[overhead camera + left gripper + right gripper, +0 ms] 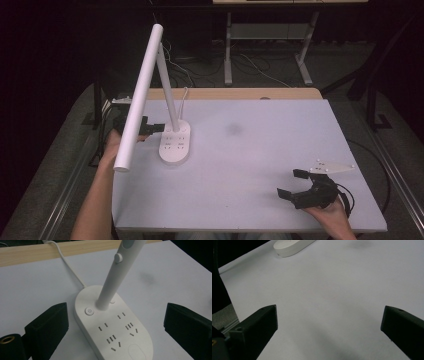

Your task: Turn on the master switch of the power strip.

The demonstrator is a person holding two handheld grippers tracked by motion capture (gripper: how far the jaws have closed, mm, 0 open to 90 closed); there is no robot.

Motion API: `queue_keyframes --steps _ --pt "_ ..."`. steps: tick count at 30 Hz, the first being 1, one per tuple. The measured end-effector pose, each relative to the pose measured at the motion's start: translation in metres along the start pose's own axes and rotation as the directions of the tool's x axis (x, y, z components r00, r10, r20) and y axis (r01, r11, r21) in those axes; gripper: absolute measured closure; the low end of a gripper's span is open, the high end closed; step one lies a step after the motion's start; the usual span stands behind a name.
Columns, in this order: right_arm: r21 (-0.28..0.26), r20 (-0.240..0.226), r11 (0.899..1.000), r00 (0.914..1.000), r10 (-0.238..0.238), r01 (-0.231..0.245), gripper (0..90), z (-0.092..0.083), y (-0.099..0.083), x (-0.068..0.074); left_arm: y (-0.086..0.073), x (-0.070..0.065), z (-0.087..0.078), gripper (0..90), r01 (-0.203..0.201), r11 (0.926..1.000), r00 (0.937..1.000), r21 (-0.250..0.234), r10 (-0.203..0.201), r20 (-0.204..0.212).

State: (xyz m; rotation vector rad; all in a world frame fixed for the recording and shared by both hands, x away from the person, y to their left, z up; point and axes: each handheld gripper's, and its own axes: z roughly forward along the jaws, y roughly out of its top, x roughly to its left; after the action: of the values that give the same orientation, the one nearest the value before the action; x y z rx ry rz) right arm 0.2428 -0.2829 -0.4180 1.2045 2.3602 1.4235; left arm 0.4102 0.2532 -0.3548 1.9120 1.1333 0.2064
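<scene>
At the near right corner of the white surface (260, 150), the right tongs (292, 184) sit low in the person's right hand (332, 216), jaws spread wide with nothing between them. The grey three-cornered plate (332, 168) rides on top of them, and a dark cable loops off by the surface's right edge. In the right gripper view the two black jaws stand far apart over bare white surface, and the rounded end of the lamp base (292, 246) lies well away at the top of that view.

Farther up on the left, the person's left forearm runs along the surface's left edge to the left tongs (155, 127), which point toward the white desk lamp (150, 90). The jaws are wide open in the left gripper view, one at each side, and the oval base (112, 330) lies between and just ahead of them, not touched by either. The base carries several socket slots and a round power button (89, 311) beside the foot of the stem (115, 277). In the high view the tongs tips are just beside the base's left edge.

The stem rises tilted from the far end of the base, and the long lamp head (140, 95) slants down over the left tongs toward the near left. A white cord (70, 267) leaves the base toward the wooden strip (235, 93) at the far edge. A faint grey smudge (234, 129) marks the middle of the surface. Beyond lie a dark floor, cables and metal table legs.
</scene>
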Motion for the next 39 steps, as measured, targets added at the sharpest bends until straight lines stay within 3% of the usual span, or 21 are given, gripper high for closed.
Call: queue_keyframes --steps 17,39 --pt "0.002 -0.001 1.000 1.0000 0.003 -0.003 0.3 -0.001 0.000 -0.001 0.000 0.016 0.010 8.3 0.058 0.9979 0.9977 -0.029 -0.058 -0.033" --pt "0.003 0.003 1.000 1.0000 -0.005 0.005 0.3 -0.001 -0.001 -0.003 -0.004 0.025 0.026 22.0 0.075 0.9970 0.9963 -0.016 -0.076 -0.040"
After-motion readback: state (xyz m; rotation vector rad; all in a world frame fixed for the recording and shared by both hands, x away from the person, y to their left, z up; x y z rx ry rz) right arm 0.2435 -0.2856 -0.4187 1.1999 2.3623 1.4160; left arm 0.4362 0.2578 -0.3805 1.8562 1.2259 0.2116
